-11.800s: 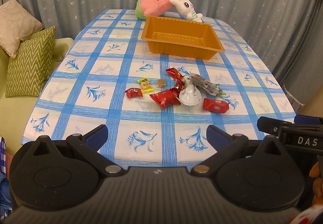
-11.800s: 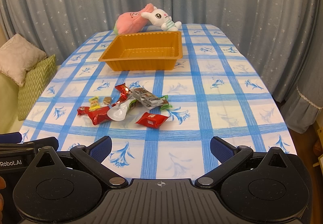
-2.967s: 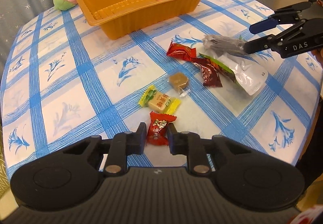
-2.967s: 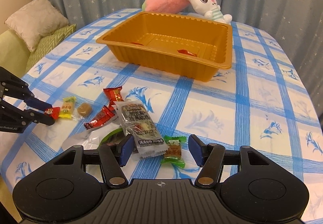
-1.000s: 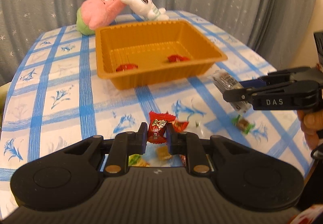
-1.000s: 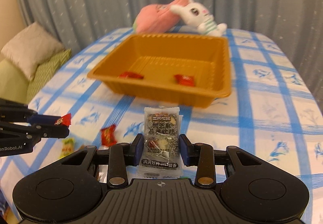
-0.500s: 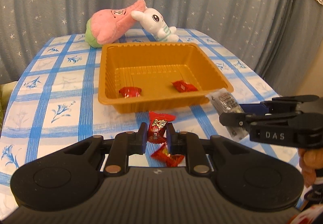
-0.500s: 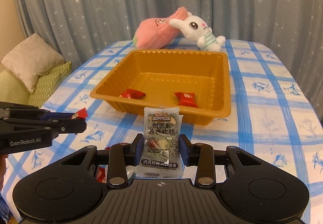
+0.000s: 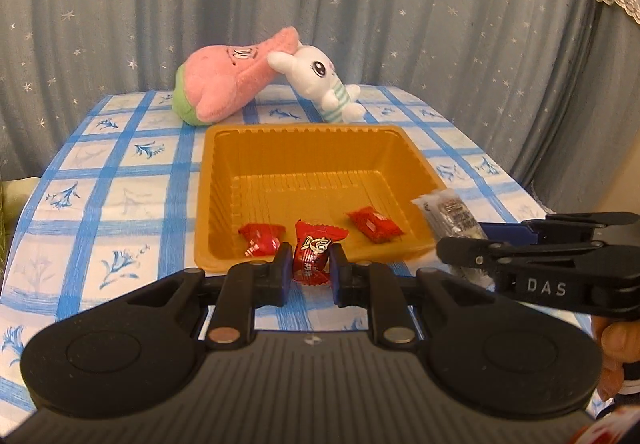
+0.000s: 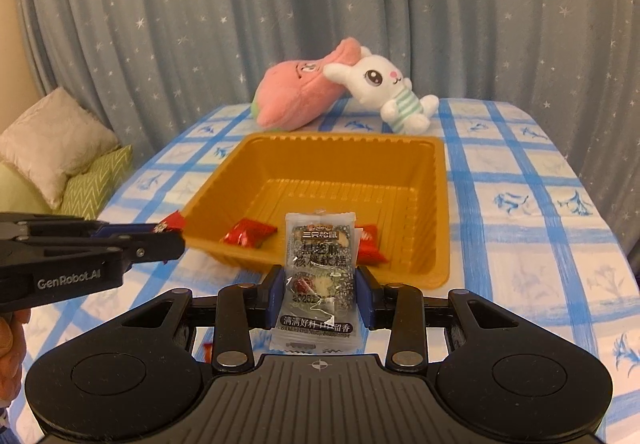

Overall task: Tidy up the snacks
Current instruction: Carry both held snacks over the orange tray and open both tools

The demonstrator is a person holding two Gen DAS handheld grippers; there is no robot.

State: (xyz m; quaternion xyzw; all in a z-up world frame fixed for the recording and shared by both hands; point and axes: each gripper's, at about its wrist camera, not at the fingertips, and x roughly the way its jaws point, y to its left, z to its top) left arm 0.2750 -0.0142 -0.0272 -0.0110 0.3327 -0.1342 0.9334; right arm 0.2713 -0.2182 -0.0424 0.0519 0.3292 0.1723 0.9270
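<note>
Only from the right wrist: right gripper (image 10: pixel 319 294) clamps sesame packet (image 10: pixel 319 276); left gripper (image 9: pixel 309 271) grips red candy (image 9: pixel 314 250).

An orange tray (image 9: pixel 416 164) is sitting on a tablecloth (image 9: pixel 120 204) showing a blue-and-white check with blue flower sprigs, and red wrappers (image 9: pixel 260 238) are showing inside the tray. Behind the tray, a pink plush with a green end (image 9: pixel 224 76) is leaning on a white bunny in green stripes (image 9: pixel 320 78), before a grey-blue curtain dotted with white stars (image 9: pixel 360 4).
</note>
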